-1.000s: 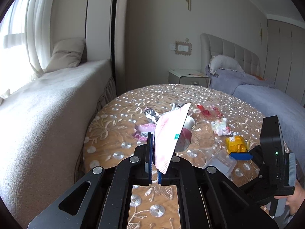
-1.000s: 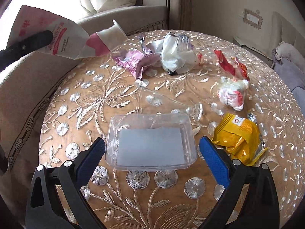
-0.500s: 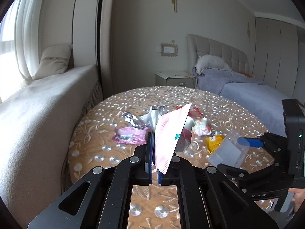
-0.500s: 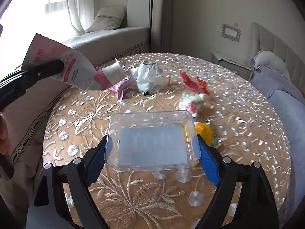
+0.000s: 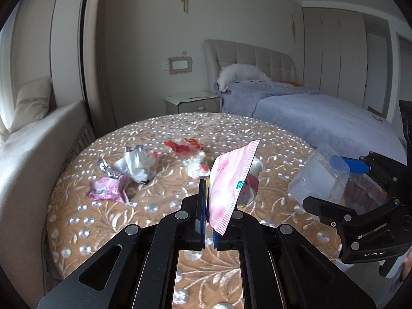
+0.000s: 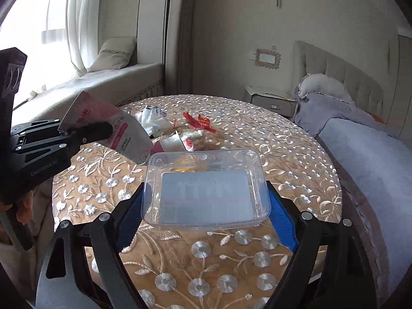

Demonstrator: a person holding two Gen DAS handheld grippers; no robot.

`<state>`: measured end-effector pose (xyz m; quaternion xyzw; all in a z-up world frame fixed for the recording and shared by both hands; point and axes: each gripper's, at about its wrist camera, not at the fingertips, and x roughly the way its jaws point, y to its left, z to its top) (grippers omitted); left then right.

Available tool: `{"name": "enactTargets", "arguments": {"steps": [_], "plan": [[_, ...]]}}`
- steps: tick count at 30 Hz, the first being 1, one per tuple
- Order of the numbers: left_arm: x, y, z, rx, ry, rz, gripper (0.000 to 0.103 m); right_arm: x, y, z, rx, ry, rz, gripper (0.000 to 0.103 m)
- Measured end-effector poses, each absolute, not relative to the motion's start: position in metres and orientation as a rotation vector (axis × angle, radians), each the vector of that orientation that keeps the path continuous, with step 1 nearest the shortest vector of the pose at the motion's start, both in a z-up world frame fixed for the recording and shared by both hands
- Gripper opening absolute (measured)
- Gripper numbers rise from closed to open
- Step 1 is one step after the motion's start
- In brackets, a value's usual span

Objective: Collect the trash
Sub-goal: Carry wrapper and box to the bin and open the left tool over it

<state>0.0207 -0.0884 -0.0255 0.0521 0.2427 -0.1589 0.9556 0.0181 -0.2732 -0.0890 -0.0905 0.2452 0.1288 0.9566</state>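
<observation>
My left gripper (image 5: 209,221) pinches a light, limp pink packet (image 5: 230,182) above the table's (image 6: 296,154) near left. On the right, my right gripper (image 6: 206,203) squeezes a flimsy clear tray (image 6: 206,188) by its side walls, likely easy to crush.

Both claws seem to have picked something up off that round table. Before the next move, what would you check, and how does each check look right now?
1. Left gripper firmly pinching the pink packet: ok, jaws closed on its lower edge.
2. Right gripper holding the clear plastic tray: ok, a blue pad on each side.
3. Tray lifted off the round table: ok.
4. The two grippers apart from each other: ok, a gap shows in both views.
5. Trash still on the table: not ok; white crumpled wrapper, red wrapper and pink wrapper remain.
6. A bin to drop into: cannot tell, none in view.
</observation>
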Motion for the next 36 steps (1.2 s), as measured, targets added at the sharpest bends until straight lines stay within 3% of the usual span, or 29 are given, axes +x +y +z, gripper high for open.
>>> {"name": "enactTargets", "arguments": {"steps": [36], "plan": [[-0.017, -0.356, -0.106, 0.398, 0.641, -0.812, 0.003, -0.053, -0.491, -0.149, 0.040, 0.560, -0.173, 0.086]]}}
